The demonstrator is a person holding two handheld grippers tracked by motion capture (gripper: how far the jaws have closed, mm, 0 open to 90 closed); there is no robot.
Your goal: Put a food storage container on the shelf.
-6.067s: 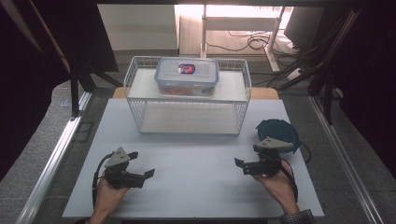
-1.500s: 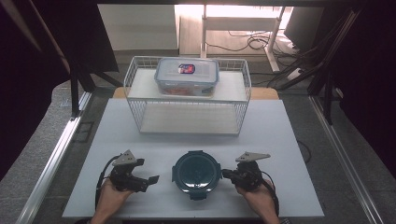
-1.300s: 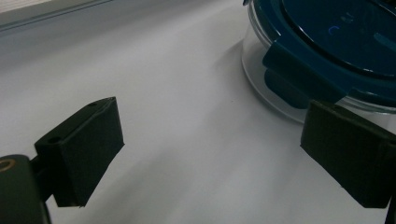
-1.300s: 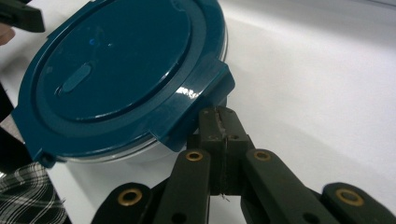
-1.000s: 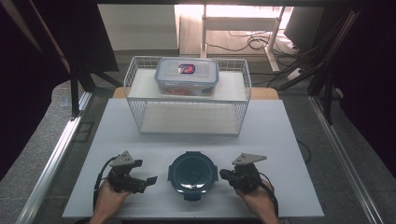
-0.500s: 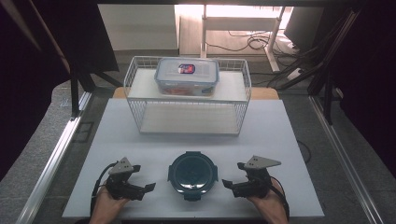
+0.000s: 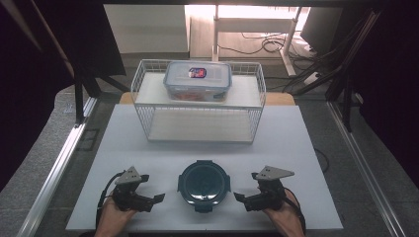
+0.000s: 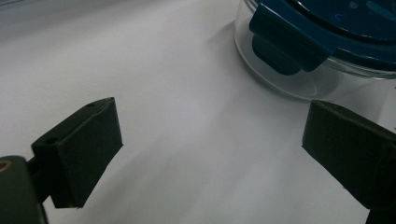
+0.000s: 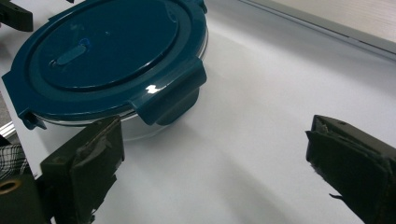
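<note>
1. Teal-lidded round container [image 7: 203, 183] sits on the white desk [image 7: 296, 148], between both hand-held grippers, touching neither.
2. Left hand-held gripper [image 7: 157, 199] stands wide, nothing between its jaws.
3. Right hand-held gripper [image 7: 238, 197] has just been opening; its jaws are wide and empty.
4. Right gripper view reveals the lid's clasp [image 9: 173, 100]; high view adds a wire basket [image 7: 143, 94] carrying a clear box [image 7: 197, 81].

Round tub [image 7: 203, 182] on white bench [image 7: 296, 148] between left claw [image 7: 157, 199] and right claw [image 7: 238, 197], right jaws just opened, empty, wire basket [image 7: 197, 123] beyond both
</note>
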